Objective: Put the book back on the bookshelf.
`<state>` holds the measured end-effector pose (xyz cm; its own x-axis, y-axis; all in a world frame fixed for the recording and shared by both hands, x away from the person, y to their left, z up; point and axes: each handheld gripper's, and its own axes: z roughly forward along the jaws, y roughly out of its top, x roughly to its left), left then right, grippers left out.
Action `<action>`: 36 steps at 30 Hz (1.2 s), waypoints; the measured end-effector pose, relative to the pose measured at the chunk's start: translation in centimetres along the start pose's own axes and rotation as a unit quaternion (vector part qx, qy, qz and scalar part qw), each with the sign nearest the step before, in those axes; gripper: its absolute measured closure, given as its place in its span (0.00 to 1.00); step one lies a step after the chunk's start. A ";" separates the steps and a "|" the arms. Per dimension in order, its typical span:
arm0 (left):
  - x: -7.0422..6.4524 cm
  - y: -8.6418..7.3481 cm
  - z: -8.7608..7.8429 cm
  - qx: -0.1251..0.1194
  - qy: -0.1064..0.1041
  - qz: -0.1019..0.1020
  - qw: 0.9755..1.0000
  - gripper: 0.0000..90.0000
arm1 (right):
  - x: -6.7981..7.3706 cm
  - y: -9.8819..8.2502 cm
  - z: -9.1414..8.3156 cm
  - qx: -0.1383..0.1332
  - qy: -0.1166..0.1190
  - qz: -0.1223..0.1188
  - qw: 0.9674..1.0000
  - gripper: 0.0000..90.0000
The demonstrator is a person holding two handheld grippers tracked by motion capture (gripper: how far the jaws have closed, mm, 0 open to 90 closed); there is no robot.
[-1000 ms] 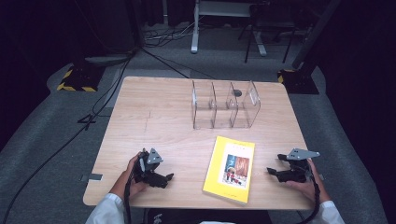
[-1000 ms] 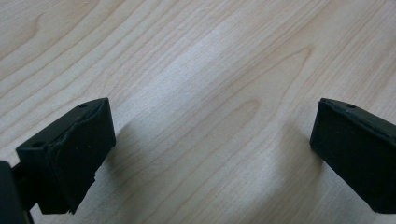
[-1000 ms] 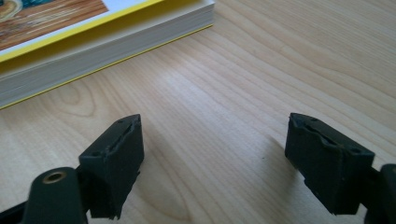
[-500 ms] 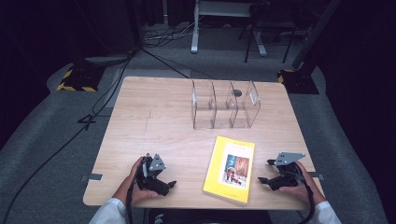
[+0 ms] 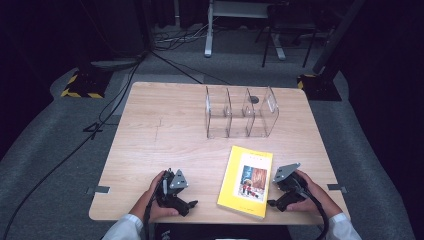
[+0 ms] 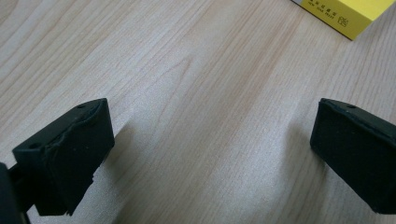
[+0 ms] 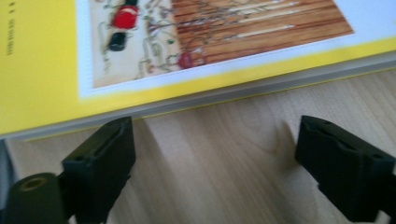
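A yellow book with a picture on its cover lies flat near the table's front edge. My right gripper is at the book's right edge and points left at it. In the right gripper view its jaws stand wide over bare wood, just short of the book's page edge. They have just been opening, and nothing is between them. My left gripper rests left of the book and is open, with its jaws over bare table and the book's corner farther off.
A clear acrylic organizer with three compartments stands on the wooden table behind the book. A small dark round spot lies behind it. Cables and stand legs cross the dark floor beyond the table.
My right gripper has moved left, up to the book's right edge. The left gripper has shifted slightly right and toward the front edge. Book and organizer have not moved.
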<state>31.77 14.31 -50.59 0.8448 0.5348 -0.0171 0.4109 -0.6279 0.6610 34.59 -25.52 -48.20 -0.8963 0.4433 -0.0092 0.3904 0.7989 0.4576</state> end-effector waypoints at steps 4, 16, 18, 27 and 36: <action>0.0 0.0 0.0 0.000 -0.001 0.001 1.000 0.00 | 0.5 0.0 -0.2 0.009 0.006 -0.005 1.000 0.17; 0.0 0.1 0.1 0.000 -0.002 0.001 1.000 0.00 | 1.5 1.0 0.1 0.035 0.018 -0.034 0.999 0.16; 0.0 0.1 0.1 -0.001 -0.003 0.003 1.000 0.00 | 1.8 0.8 0.1 0.014 0.020 -0.037 0.999 0.17; 0.0 0.1 0.1 -0.001 -0.003 0.003 1.000 0.00 | 2.0 0.4 -0.2 0.001 0.024 -0.042 0.999 0.26; -0.1 0.3 0.2 0.000 -0.001 0.003 1.000 0.00 | 2.3 1.6 0.4 0.021 0.022 -0.044 0.999 0.19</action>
<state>31.88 13.98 -50.58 0.8476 0.5303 -0.0153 0.4064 -0.6305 0.6613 33.24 -23.00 -47.85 -0.9353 0.3539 -0.0082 0.3180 0.8502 0.4196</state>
